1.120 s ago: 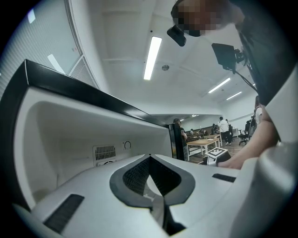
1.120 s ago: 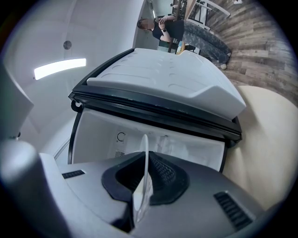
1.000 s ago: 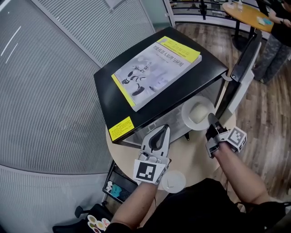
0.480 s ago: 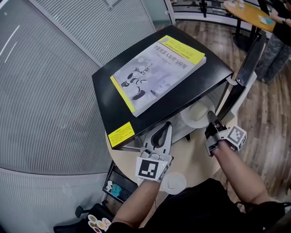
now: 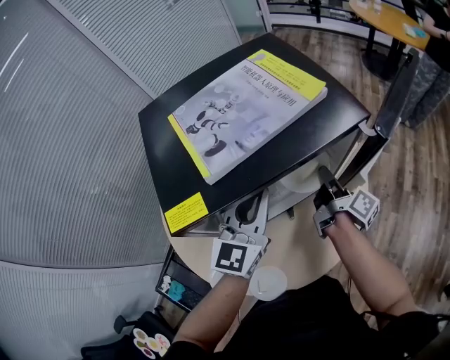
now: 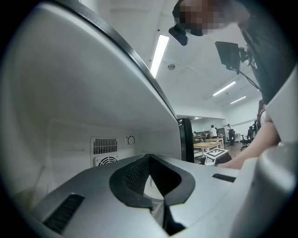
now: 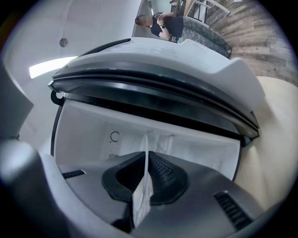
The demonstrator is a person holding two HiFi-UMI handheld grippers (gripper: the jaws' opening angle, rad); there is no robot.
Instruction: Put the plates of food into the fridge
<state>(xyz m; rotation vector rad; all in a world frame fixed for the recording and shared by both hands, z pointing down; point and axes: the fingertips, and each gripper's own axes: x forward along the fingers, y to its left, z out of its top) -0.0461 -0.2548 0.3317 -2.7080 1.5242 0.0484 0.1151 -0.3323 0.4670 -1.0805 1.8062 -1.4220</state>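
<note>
A black-topped mini fridge (image 5: 169, 140) stands on the round table (image 5: 302, 246) with its door (image 5: 394, 91) swung open on the right. My right gripper (image 5: 325, 184) is shut on the rim of a white plate of food (image 5: 301, 180), which lies mostly under the fridge's top, inside the opening. In the right gripper view the plate's edge (image 7: 142, 195) is pinched between the jaws (image 7: 145, 155), facing the white interior (image 7: 186, 144). My left gripper (image 5: 256, 204) is shut and empty at the opening's left; it (image 6: 150, 160) looks into the cavity (image 6: 84, 116). A second plate (image 5: 271, 281) rests on the table by my body.
A yellow-edged book (image 5: 246, 105) lies on the fridge top. The door's gasket (image 7: 153, 93) runs close above the right gripper in its view. A fan vent (image 6: 104, 151) marks the back wall. Wooden floor (image 5: 408, 169) and another table (image 5: 387, 21) lie beyond.
My right gripper has carried the plate farther in, so the fridge top now covers most of it. The left gripper has edged toward the opening.
</note>
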